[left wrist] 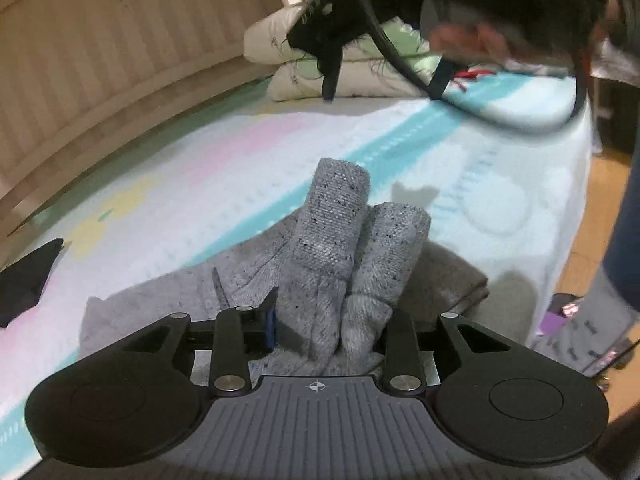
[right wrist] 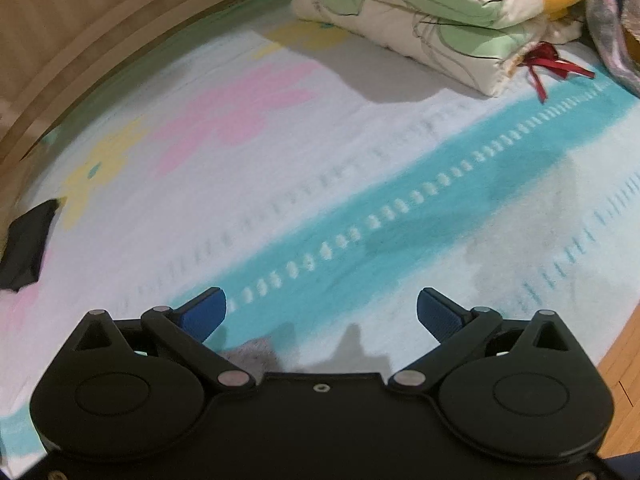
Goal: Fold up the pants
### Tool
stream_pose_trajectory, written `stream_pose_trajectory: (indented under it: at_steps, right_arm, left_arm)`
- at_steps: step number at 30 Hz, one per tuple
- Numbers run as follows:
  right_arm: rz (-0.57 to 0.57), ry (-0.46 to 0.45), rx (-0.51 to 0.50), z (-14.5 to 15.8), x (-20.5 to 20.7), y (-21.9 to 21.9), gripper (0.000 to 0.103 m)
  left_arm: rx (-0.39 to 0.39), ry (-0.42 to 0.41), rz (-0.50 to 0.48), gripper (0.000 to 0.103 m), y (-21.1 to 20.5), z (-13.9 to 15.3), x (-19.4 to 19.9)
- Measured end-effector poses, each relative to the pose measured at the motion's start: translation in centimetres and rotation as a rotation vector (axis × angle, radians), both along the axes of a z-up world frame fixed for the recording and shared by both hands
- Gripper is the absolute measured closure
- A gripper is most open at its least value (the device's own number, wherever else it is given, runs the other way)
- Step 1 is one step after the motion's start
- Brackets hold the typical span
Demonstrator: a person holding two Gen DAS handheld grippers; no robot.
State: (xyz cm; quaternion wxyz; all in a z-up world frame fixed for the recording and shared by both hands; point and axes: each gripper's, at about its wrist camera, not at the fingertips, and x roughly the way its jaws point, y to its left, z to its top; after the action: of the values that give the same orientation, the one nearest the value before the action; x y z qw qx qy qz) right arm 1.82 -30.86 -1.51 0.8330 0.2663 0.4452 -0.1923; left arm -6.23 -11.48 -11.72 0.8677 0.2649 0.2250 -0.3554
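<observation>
Your left gripper [left wrist: 326, 316] has grey knit fabric bunched up between its fingers, two rolled folds of the pants [left wrist: 344, 248] sticking up and forward out of the gap. One blue pad [left wrist: 270, 330] shows on the left side with a bit of daylight between it and the cloth; the other side is buried in fabric, so I honestly can't tell if you're pinching it or if it's just sitting loose in there. The rest of the pants lies flat and crumpled on the bed [left wrist: 460, 168] right under that gripper, near the bed's edge. Your right gripper [right wrist: 321, 314] is spread wide with nothing in it, both ribbed blue fingers [right wrist: 206, 312] well apart over the sheet's teal stripe [right wrist: 400, 216]; a small grey corner of the pants peeks out just under it. The sheet is white and quilted, with pink and yellow flower shapes. At the far end there's one puffy folded quilt [right wrist: 420, 20], cream with green leaves and a red ribbon [right wrist: 548, 64]. One dark cloth [right wrist: 26, 244] sits at the left edge.
</observation>
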Motion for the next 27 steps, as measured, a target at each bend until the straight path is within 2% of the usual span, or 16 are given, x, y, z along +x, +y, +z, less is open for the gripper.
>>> stream_pose_trajectory:
  at_steps: [3, 5, 6, 9, 11, 13, 14, 15, 17, 18, 20, 21, 23, 27]
  right_arm:
    - [0.049, -0.013, -0.013, -0.2, 0.1, 0.7, 0.001]
    - [0.078, -0.017, -0.018, -0.1, -0.2, 1.7, 0.001]
    - [0.095, -0.018, -0.019, -0.1, -0.3, 2.1, 0.001]
    - [0.155, -0.019, -0.005, -0.6, -0.4, 3.3, 0.001]
    - [0.204, -0.023, 0.022, -0.9, -0.7, 4.1, 0.001]
    - [0.257, -0.031, 0.037, -1.0, -1.2, 4.9, 0.001]
    - [0.284, -0.036, 0.041, -1.1, -1.5, 5.4, 0.001]
    - [0.302, -0.039, 0.043, -1.3, -1.7, 5.8, 0.001]
    - [0.34, -0.047, 0.043, -1.7, -2.4, 6.8, 0.001]
    - [0.358, -0.053, 0.039, -1.8, -2.7, 7.5, 0.001]
    - [0.397, -0.064, 0.02, -2.3, -3.2, 8.5, 0.001]
    - [0.423, -0.066, 0.001, -2.6, -3.4, 9.1, 0.001]
    - [0.467, -0.077, -0.03, -2.9, -4.0, 9.8, 0.001]
    - [0.514, -0.144, -0.076, -3.3, -5.4, 10.7, 0.001]
  left_arm:
    - [-0.002, -0.034, -0.092, 0.071, 1.8, 1.1, -1.2]
    - [0.007, -0.03, -0.146, 0.071, 2.5, 1.6, -2.1]
    - [-0.014, -0.015, -0.17, 0.071, 3.1, 1.9, -2.4]
    - [-0.15, 0.05, -0.171, 0.071, 5.0, 3.0, -1.8]
    - [-0.257, 0.068, -0.119, 0.071, 6.2, 4.0, -0.6]
    - [-0.351, 0.088, -0.025, 0.07, 7.1, 4.3, 1.3]
    - [-0.355, 0.09, 0.026, 0.07, 7.4, 4.5, 1.9]
    - [-0.319, 0.087, 0.086, 0.07, 7.1, 4.0, 3.1]
    - [-0.218, 0.103, 0.145, 0.07, 6.0, 2.3, 4.7]
    - [-0.185, 0.135, 0.16, 0.07, 5.8, 1.5, 5.4]
    - [-0.115, 0.281, 0.182, 0.07, 4.8, -1.2, 6.8]
    - [-0.106, 0.311, 0.195, 0.07, 4.7, -2.2, 7.0]
    - [-0.17, 0.313, 0.217, 0.07, 5.1, -2.4, 7.1]
    - [-0.283, 0.432, 0.26, 0.07, 6.6, -2.4, 8.7]
